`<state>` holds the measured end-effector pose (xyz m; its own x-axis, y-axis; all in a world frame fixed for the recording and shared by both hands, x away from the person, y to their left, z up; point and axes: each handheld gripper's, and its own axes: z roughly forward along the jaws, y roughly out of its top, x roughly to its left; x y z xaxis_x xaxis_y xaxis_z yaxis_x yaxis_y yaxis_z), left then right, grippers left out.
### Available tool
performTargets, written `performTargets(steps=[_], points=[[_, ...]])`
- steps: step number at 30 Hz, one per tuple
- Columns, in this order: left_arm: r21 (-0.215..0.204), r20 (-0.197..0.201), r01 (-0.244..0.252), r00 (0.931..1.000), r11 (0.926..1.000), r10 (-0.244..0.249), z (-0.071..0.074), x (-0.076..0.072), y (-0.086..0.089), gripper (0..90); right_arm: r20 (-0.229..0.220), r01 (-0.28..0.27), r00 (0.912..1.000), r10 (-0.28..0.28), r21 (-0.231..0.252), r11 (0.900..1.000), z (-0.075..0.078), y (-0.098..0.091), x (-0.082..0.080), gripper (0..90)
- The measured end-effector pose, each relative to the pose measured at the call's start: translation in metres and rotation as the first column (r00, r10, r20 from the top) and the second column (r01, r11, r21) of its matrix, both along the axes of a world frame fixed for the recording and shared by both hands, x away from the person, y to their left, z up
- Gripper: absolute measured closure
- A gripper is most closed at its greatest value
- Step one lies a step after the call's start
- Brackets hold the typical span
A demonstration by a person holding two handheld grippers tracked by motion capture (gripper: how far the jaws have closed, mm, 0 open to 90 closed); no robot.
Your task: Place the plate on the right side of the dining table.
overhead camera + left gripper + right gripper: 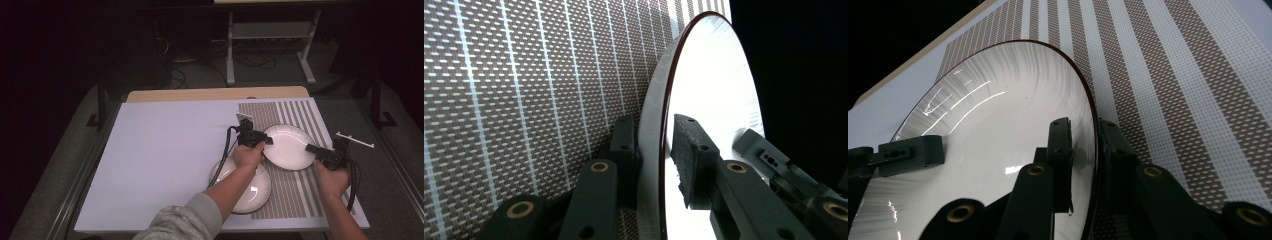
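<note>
Dark floor and a metal stand frame lie beyond the far edge of the table point(150, 150), whose pale board takes up the whole left half with nothing on it, the widest free room in the high view. Right of centre a striped woven placemat point(295, 195) runs from the far edge to the near edge, and its right border sits just inside the board's right edge. Near the front, a white plate with a dark rim point(252, 192) lies half on the bare board and half on the mat, under the person's left forearm. Above it the left gripper point(263, 141) reaches to the left rim of a second plate point(289, 146), which is held tilted above the mat. In the left gripper view this plate's rim point(663, 150) stands edge-on between the jaws: the outer jaw lies against the underside, while the inner pad shows a thin gap from the glossy face, so the grip looks slack and narrow. On the right, the right gripper point(311, 148) takes the opposite rim; the right gripper view shows both jaws pinching the plate's dark edge point(1095, 145), closed narrow upon it. Past that hand a small white strip point(355, 140) lies off the board's right edge.
</note>
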<state>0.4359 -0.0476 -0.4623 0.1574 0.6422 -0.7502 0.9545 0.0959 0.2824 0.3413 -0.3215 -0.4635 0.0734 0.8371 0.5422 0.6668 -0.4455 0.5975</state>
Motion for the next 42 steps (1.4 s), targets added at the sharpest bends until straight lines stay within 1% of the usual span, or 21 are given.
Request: performTargets(steps=[3,9,11,14,16,18,20,21,23,24,27,29,30,31,33,35,36,37,38,40,42], points=[[0.005,-0.003,0.002,1.0000,1.0000,-0.002,0.000,0.000,0.000,71.8,-0.005,-0.001,1.0000,0.002,0.018,0.9998,-0.002,-0.002,0.000,78.2],[0.005,-0.007,-0.007,1.0000,1.0000,0.007,0.000,0.001,0.000,70.1,0.007,-0.012,0.9999,0.012,0.002,0.9999,-0.001,0.000,0.000,78.4],[0.002,-0.002,-0.001,1.0000,1.0000,0.001,0.000,0.001,0.001,68.5,0.001,-0.008,1.0000,0.008,0.003,1.0000,-0.002,0.000,0.000,78.3],[-0.015,-0.003,0.003,1.0000,0.9999,-0.003,0.000,0.001,0.001,62.6,-0.011,-0.007,0.9999,0.007,0.000,1.0000,-0.002,0.000,0.000,77.9],[-0.012,0.010,0.000,1.0000,0.9999,0.000,0.001,0.000,0.000,60.0,-0.008,-0.010,0.9999,0.009,-0.027,0.9996,-0.002,0.002,0.000,77.1],[-0.002,0.037,0.012,0.9992,0.9999,-0.012,0.002,-0.001,-0.001,55.9,-0.004,-0.008,1.0000,0.008,-0.054,0.9985,-0.001,0.004,0.000,76.2],[0.000,0.054,0.019,0.9984,0.9998,-0.019,0.003,-0.002,-0.002,52.0,0.006,-0.011,0.9999,0.011,-0.057,0.9983,0.000,0.004,-0.001,72.8],[-0.004,0.057,0.019,0.9982,0.9998,-0.019,0.003,-0.003,-0.003,49.8,0.023,-0.007,0.9997,0.008,-0.057,0.9983,0.000,0.004,-0.001,71.0],[-0.007,0.062,0.017,0.9979,0.9998,-0.017,0.004,-0.003,-0.003,45.9,0.054,-0.004,0.9985,0.007,-0.071,0.9975,0.002,0.003,-0.002,64.4],[0.005,0.076,0.024,0.9968,0.9997,-0.024,0.005,-0.004,-0.003,44.3,0.064,-0.002,0.9979,0.007,-0.076,0.9971,0.003,0.003,-0.003,61.2],[0.029,0.101,0.031,0.9943,0.9991,-0.034,0.007,-0.006,-0.004,40.7,0.062,-0.005,0.9980,0.011,-0.091,0.9958,0.003,0.005,-0.003,58.6],[0.038,0.106,0.031,0.9937,0.9988,-0.035,0.008,-0.006,-0.004,40.1,0.070,-0.006,0.9975,0.013,-0.099,0.9950,0.004,0.005,-0.003,56.8],[0.047,0.120,0.028,0.9922,0.9985,-0.033,0.009,-0.006,-0.003,39.3,0.076,-0.001,0.9971,0.009,-0.107,0.9942,0.004,0.006,-0.003,55.6],[0.066,0.159,0.019,0.9869,0.9976,-0.029,0.013,-0.007,-0.001,38.5,0.082,-0.002,0.9966,0.011,-0.111,0.9938,0.005,0.006,-0.003,54.6],[0.073,0.204,0.002,0.9789,0.9973,-0.017,0.020,-0.007,0.002,39.1,0.092,-0.003,0.9956,0.014,-0.123,0.9924,0.006,0.006,-0.004,53.2],[0.038,0.176,0.001,0.9843,0.9993,-0.008,0.020,-0.004,0.006,38.0,0.098,-0.009,0.9950,0.022,-0.125,0.9921,0.007,0.007,-0.004,53.2],[0.038,0.174,0.003,0.9847,0.9993,-0.009,0.020,-0.003,0.007,38.1,0.099,-0.011,0.9948,0.023,-0.126,0.9920,0.007,0.008,-0.004,53.2],[0.047,0.185,0.010,0.9827,0.9989,-0.018,0.020,-0.003,0.008,38.1,0.101,-0.014,0.9946,0.027,-0.125,0.9920,0.007,0.009,-0.003,53.2],[0.053,0.185,0.016,0.9823,0.9985,-0.026,0.021,-0.003,0.009,38.2,0.101,-0.016,0.9944,0.029,-0.126,0.9919,0.008,0.009,-0.004,53.0],[0.042,0.184,0.027,0.9824,0.9988,-0.034,0.024,-0.003,0.012,38.2,0.114,-0.025,0.9927,0.040,-0.133,0.9908,0.010,0.010,-0.004,52.2],[0.036,0.198,0.028,0.9797,0.9989,-0.035,0.028,-0.003,0.016,38.2,0.120,-0.027,0.9917,0.046,-0.153,0.9878,0.013,0.011,-0.005,50.9]])
